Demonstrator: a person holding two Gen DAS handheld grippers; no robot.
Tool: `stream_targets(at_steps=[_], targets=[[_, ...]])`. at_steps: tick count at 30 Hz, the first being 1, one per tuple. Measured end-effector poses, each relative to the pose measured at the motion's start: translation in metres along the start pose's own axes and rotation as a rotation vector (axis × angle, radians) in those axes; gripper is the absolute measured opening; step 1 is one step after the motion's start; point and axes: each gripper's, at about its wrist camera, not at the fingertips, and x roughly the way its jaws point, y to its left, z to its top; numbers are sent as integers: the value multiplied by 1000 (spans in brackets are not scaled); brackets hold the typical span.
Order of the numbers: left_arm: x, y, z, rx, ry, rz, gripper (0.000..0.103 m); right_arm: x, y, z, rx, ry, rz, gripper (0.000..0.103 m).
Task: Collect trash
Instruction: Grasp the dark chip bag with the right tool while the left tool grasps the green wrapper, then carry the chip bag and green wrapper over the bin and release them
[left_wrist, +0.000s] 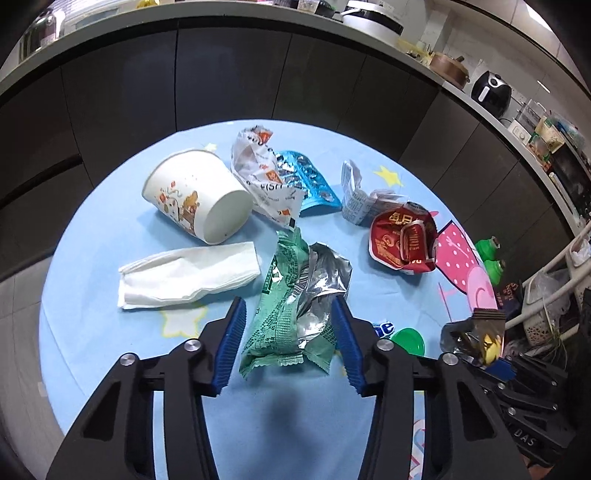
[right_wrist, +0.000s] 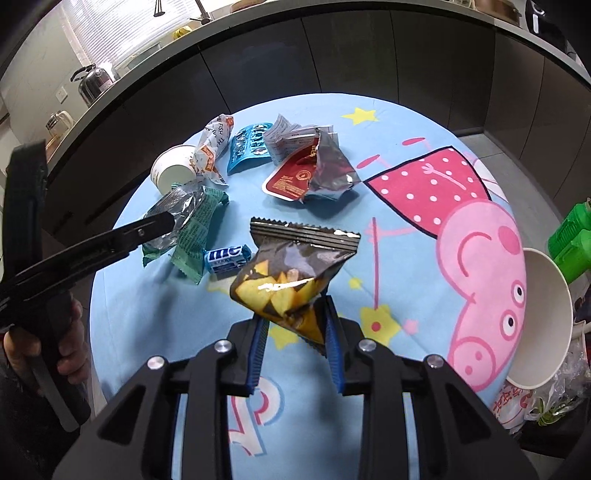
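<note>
The blue candy pack (left_wrist: 384, 328) shows only a sliver past the left gripper (left_wrist: 289, 334)'s finger, which also covers part of the green lid (left_wrist: 408, 341). The large paper cup (right_wrist: 543, 317) at the table's far right is cut by the fisheye rim, and the print on the folded leaflet (right_wrist: 286, 136) is too small to read.

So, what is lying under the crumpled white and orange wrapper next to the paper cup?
The white and orange wrapper lies over one end of the blue blister pack and touches the paper cup. The covered part of the pack is hidden.
</note>
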Motion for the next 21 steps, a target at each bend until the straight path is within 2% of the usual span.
stream_targets(at_steps=[1, 3, 4, 5, 10, 15, 21], targets=[[1, 1, -1, -9, 6, -7, 37, -1, 0, -1, 1, -1, 1, 30], [4, 3, -1, -31, 21, -19, 21, -3, 0, -2, 2, -4, 5, 30], [4, 4, -1, -38, 27, -22, 18, -5, 0, -3, 3, -6, 8, 30], [4, 5, -1, -45, 32, -21, 10, -7, 1, -3, 3, -10, 11, 30], [-21, -1, -6, -28, -17, -30, 8, -22, 2, -6, 5, -41, 23, 30], [-60, -18, -8, -19, -77, -84, 7, -46, 1, -9, 12, -89, 36, 30], [-96, -54, -10, 40, -127, -159, 7, -85, -10, -15, 36, -163, 35, 30]])
